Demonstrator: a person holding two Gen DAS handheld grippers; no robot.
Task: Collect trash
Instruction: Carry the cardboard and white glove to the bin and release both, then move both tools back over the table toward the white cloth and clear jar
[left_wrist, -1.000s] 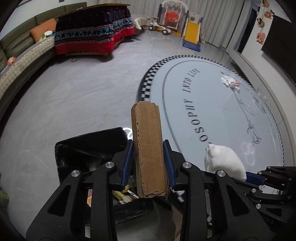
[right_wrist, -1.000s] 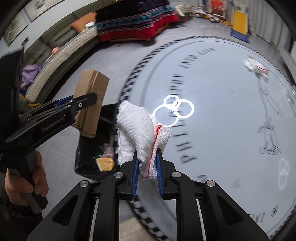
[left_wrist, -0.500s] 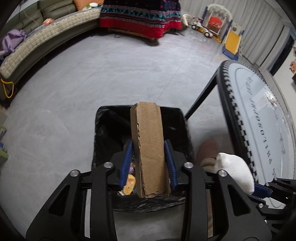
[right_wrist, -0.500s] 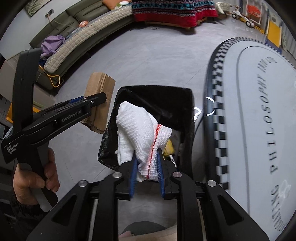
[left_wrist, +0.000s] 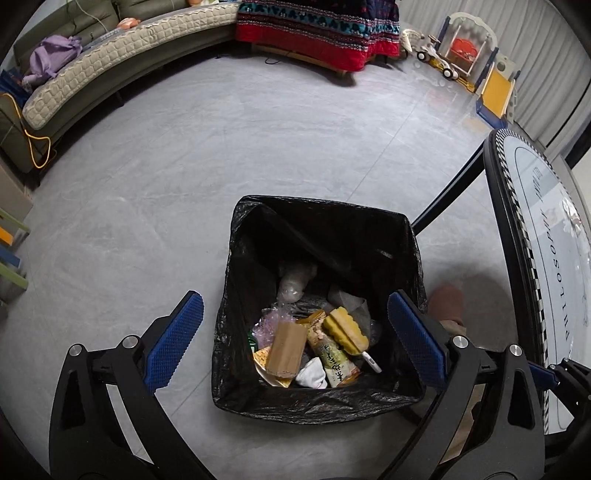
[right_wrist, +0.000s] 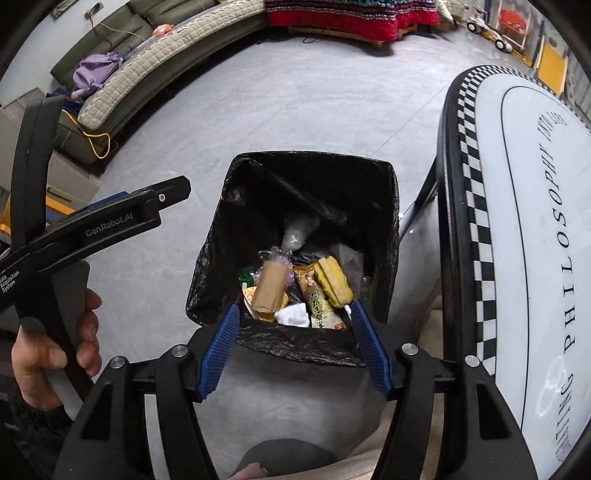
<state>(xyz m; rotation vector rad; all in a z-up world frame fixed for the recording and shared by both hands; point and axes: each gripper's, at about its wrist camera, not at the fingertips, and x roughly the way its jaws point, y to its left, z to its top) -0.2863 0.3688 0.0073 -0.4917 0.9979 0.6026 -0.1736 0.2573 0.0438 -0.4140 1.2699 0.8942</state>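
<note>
Lying in the bin (left_wrist: 402, 258) beneath both opening tongs: cardboard (left_wrist: 286, 349).

Sofa (left_wrist: 110, 70) far ahead of fingers w/ purple bag (left_wrist: 51, 59) on it. Red patterned blanket (left_wrist: 317, 29) beyond, toy car (left_wrist: 432, 59) and small slide (left_wrist: 495, 88) off to right. Round table (right_wrist: 517, 221) w/ checkered edge right of fingers.

"GenRobot.AI" stands on the left tool (right_wrist: 122, 206); the round table (right_wrist: 535, 221) reads "PHILOSOPHY".
</note>
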